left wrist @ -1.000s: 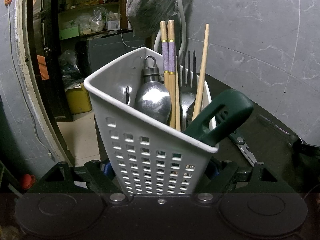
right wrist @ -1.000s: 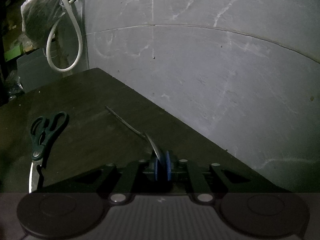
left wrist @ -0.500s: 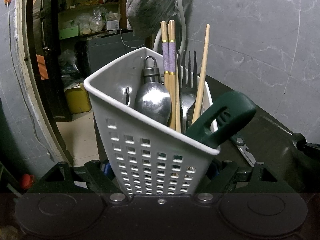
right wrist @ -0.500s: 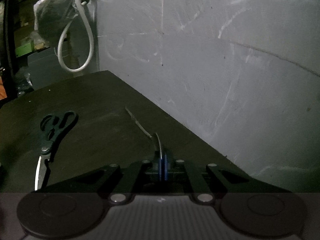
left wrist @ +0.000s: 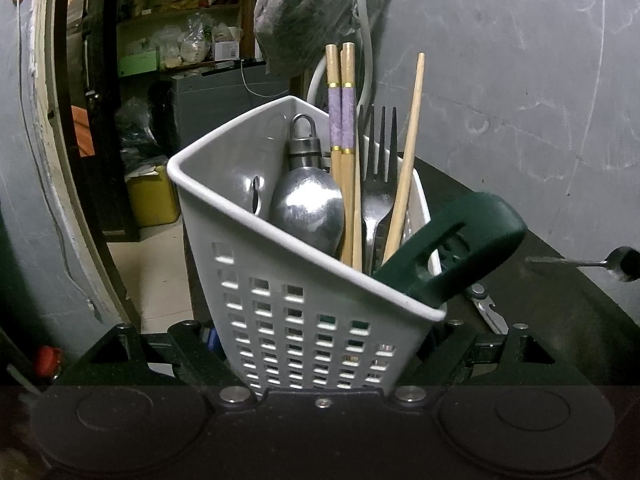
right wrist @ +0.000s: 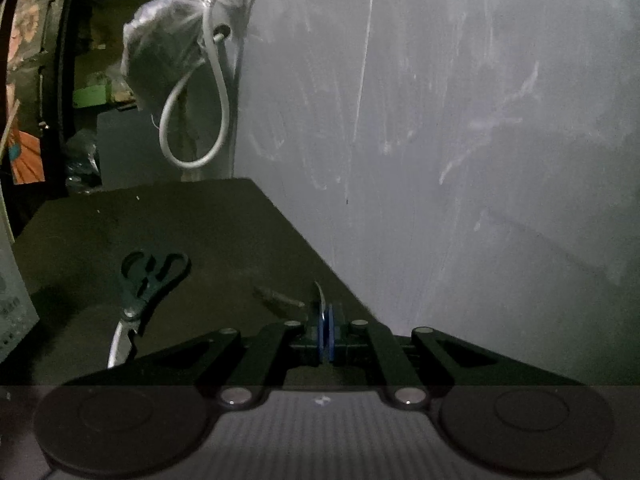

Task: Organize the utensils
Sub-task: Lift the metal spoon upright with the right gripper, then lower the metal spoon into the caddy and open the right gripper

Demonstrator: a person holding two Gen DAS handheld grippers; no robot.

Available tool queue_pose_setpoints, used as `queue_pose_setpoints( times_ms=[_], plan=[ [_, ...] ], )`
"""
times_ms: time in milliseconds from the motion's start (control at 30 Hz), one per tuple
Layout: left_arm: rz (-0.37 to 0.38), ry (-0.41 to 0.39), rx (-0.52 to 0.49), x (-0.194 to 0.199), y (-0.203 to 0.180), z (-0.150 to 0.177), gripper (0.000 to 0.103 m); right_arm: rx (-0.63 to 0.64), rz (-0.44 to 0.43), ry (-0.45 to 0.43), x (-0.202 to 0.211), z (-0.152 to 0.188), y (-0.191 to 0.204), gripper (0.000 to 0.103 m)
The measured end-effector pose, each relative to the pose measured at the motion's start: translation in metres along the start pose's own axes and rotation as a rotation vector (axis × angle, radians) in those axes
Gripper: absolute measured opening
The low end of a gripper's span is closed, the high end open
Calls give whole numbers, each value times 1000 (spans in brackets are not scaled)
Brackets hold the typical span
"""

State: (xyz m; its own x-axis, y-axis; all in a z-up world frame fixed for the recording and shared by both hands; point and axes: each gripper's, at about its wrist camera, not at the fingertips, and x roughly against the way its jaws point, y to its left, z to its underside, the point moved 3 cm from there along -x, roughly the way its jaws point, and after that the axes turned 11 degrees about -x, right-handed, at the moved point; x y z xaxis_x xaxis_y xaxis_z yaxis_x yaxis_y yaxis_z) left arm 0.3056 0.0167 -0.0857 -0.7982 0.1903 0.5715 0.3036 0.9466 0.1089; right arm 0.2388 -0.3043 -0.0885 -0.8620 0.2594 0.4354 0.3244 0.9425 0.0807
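Left fingers [left wrist: 320, 344] clamped on the lower walls of a white perforated utensil basket [left wrist: 304, 320], tilted. Inside it: a steel ladle bowl [left wrist: 306, 208], two chopsticks with purple bands [left wrist: 342, 120], a fork [left wrist: 378, 184] tines up, a plain wooden chopstick [left wrist: 408, 152], and a dark green handle [left wrist: 456, 252] leaning over the rim nearest the fingers.

Right fingers [right wrist: 326, 334] pressed together on the bowl of a thin metal spoon [right wrist: 320, 296], seen edge-on; handle blurred, reaching forward and left of the pads, apparently lifted off the dark surface [right wrist: 180, 220]. Same spoon at the right edge of the left view.

Beyond and left of the right fingers, green-handled scissors [right wrist: 148, 276] flat on the surface, blades toward the camera. Basket corner just visible at the far left edge there.

Surface dark, matte, narrowing to a corner ahead, butting a grey marbled tiled wall [right wrist: 440, 140] on the right. Past the corner, a looped grey hose [right wrist: 192, 120] and a knotted plastic bag [left wrist: 304, 12] hanging. Farther left, a doorway to a cluttered room: shelves [left wrist: 180, 40] with packets, a yellow container [left wrist: 154, 196] on a pale tiled floor.
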Motion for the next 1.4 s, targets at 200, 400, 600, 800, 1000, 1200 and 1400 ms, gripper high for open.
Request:
queue_pose_setpoints(
  times_ms=[200, 400, 600, 800, 1000, 1200, 1400],
  plan=[
    [5, 0, 0, 0, 2, -1, 85, -15, -19, -12, 11, -19, -1, 3],
    [11, -5, -5, -2, 4, -3, 85, -22, -30, -36, 20, -33, 1, 3],
    [13, -4, -13, -6, 5, -5, 85, -2, -55, -55, 26, -39, 10, 3],
    [13, -5, -12, -7, 5, -6, 85, 16, -100, -85, 34, -51, 20, 3],
    [17, -17, -3, -8, 5, -5, 85, 33, -177, -132, 50, -75, 33, 3],
    [23, -26, 14, -6, 7, 1, 84, 71, -301, -198, 71, -111, 57, 3],
    [29, -33, 21, -5, 8, 3, 84, 111, -456, -245, 93, -144, 86, 3]
  ],
)
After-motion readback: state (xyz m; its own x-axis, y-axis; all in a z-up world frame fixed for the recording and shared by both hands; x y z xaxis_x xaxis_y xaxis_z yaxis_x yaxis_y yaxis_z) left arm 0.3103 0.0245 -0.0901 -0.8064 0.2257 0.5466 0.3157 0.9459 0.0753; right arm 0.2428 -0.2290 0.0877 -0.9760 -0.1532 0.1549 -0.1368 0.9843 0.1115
